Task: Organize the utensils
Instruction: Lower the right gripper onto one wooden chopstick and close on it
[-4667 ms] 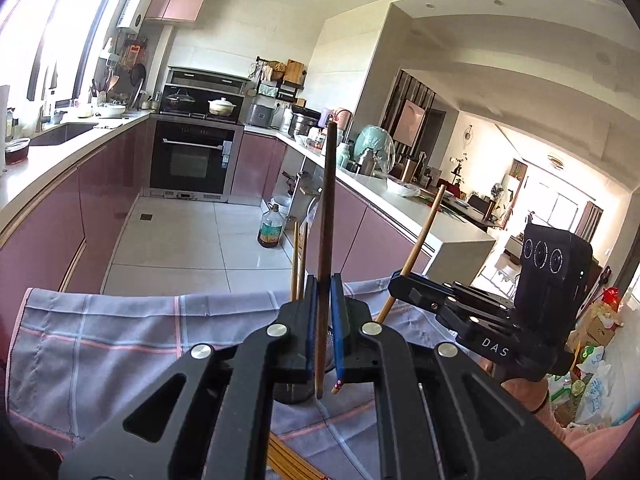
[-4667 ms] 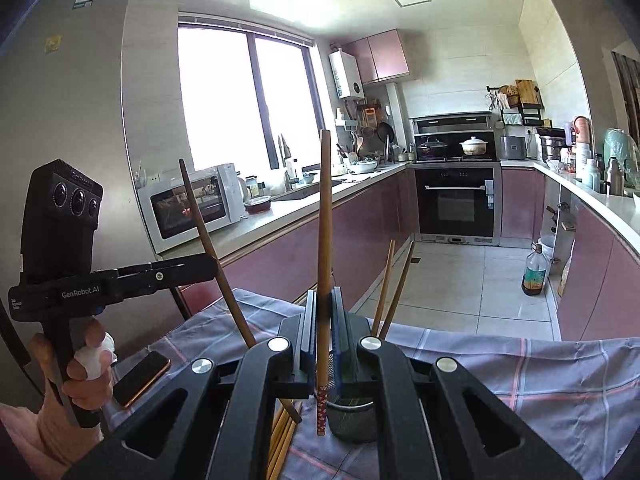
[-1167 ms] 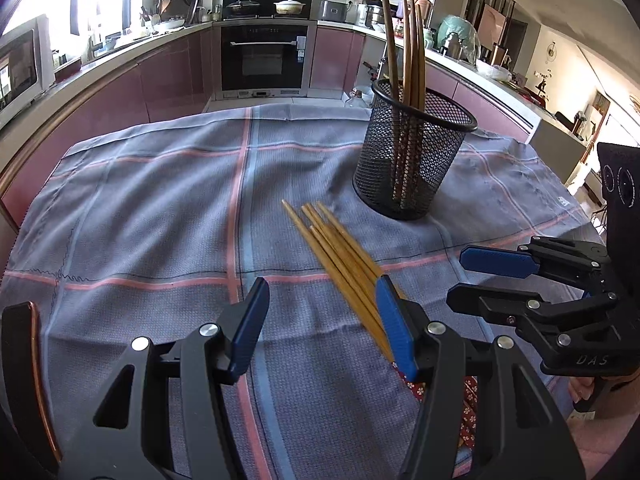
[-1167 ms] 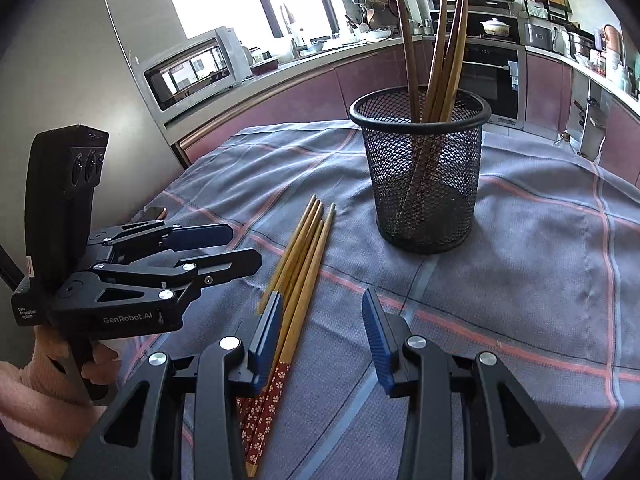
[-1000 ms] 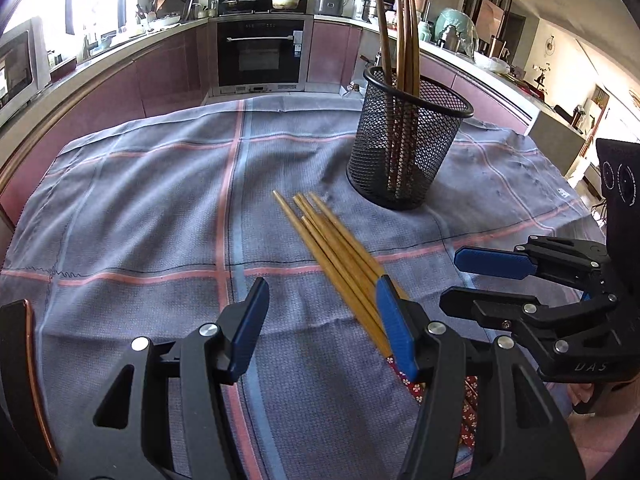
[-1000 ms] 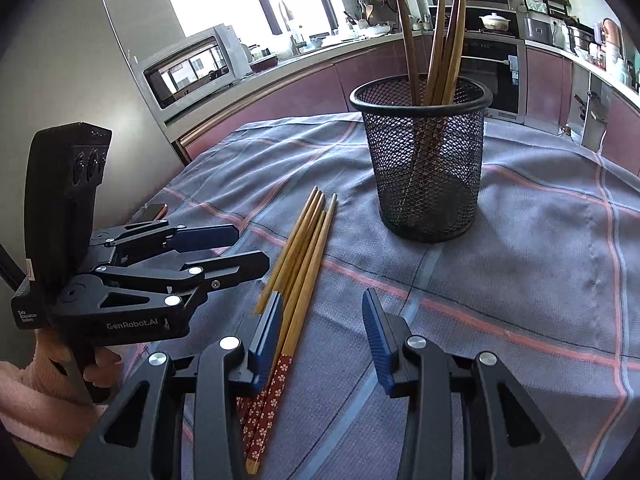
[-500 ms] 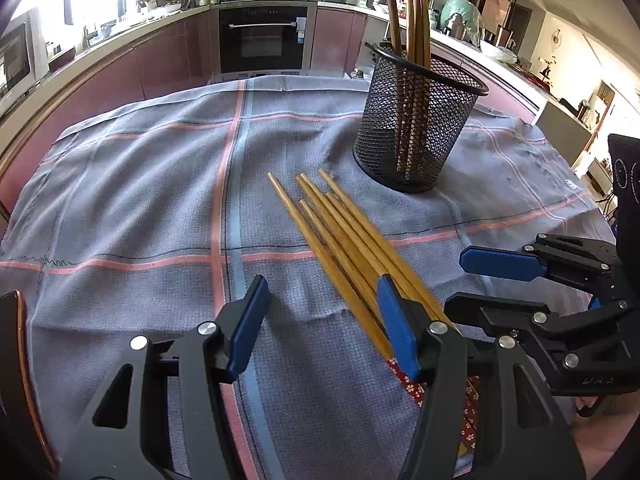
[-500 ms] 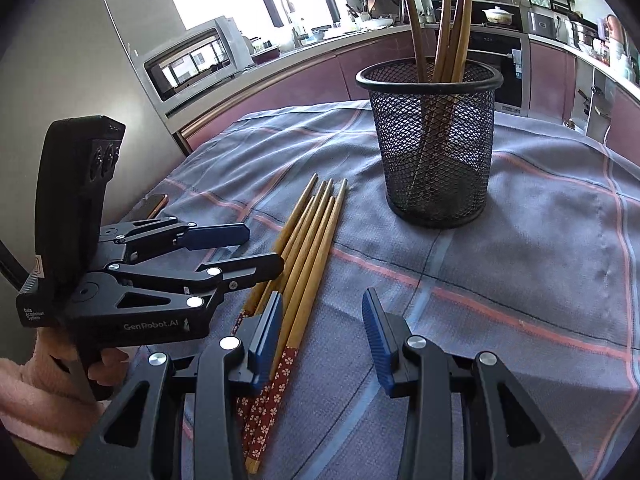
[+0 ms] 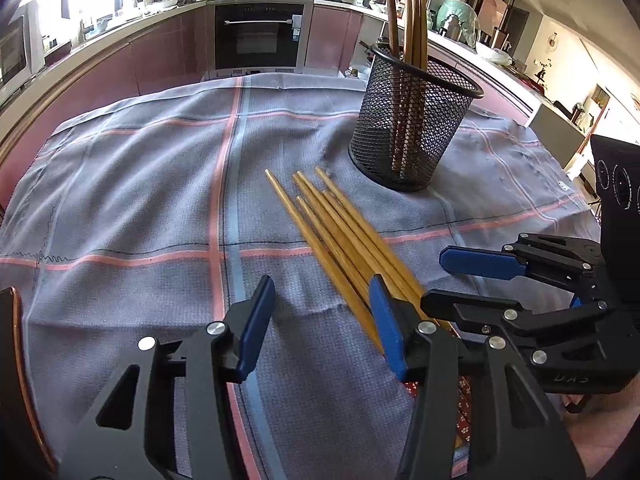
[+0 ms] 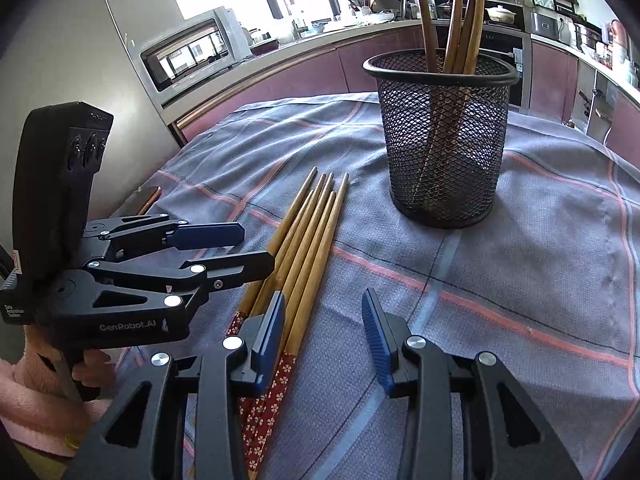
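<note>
Several loose wooden chopsticks (image 9: pixel 332 224) with red flowered ends (image 10: pixel 272 396) lie in a bundle on the checked cloth. Behind them stands a black mesh holder (image 9: pixel 412 120) with several darker chopsticks upright in it. My left gripper (image 9: pixel 322 320) hovers low over the near end of the bundle; its jaws are closing, with only cloth in the gap and the sticks under its right finger. My right gripper (image 10: pixel 324 332) is open, its left finger over the flowered ends. Each gripper shows in the other's view, the right gripper (image 9: pixel 452 282) and the left gripper (image 10: pixel 252 248).
The grey cloth with pink lines (image 9: pixel 160 200) covers the table. A phone (image 10: pixel 148 200) lies at the table's left edge. A hand in a pink sleeve (image 10: pixel 36 392) holds the left gripper. Kitchen counters, a microwave (image 10: pixel 188 48) and an oven (image 9: pixel 256 36) stand beyond.
Some seconds ago each gripper held a chopstick above the holder; both are empty now, low over the loose bundle. In the last half second the left jaws have narrowed a little.
</note>
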The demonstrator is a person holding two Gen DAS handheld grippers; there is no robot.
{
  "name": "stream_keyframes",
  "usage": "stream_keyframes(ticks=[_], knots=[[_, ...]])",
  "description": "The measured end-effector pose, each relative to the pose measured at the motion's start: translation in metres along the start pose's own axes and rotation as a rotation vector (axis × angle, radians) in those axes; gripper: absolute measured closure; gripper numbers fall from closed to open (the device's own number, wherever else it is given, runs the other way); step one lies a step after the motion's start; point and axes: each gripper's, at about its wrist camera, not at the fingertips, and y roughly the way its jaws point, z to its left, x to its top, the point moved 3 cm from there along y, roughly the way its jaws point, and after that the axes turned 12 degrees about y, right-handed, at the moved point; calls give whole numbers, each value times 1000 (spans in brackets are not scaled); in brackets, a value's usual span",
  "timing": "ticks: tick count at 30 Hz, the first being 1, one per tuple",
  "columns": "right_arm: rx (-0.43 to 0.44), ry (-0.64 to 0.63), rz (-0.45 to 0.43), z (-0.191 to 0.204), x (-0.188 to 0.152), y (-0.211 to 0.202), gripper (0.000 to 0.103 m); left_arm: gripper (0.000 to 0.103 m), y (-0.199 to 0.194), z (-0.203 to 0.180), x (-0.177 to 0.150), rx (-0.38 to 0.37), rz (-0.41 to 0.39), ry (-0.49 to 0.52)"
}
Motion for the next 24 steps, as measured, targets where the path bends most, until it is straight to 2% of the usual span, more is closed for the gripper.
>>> stream_keyframes(ticks=[14, 19, 24], knots=[[-54, -21, -4, 1, 2, 4, 72, 62, 2, -1, -1, 0, 6, 14], [-80, -33, -3, -1, 2, 4, 80, 65, 1, 0, -2, -4, 11, 25], [-94, -42, -2, -1, 3, 5, 80, 65, 1, 2, -1, -13, 21, 23]])
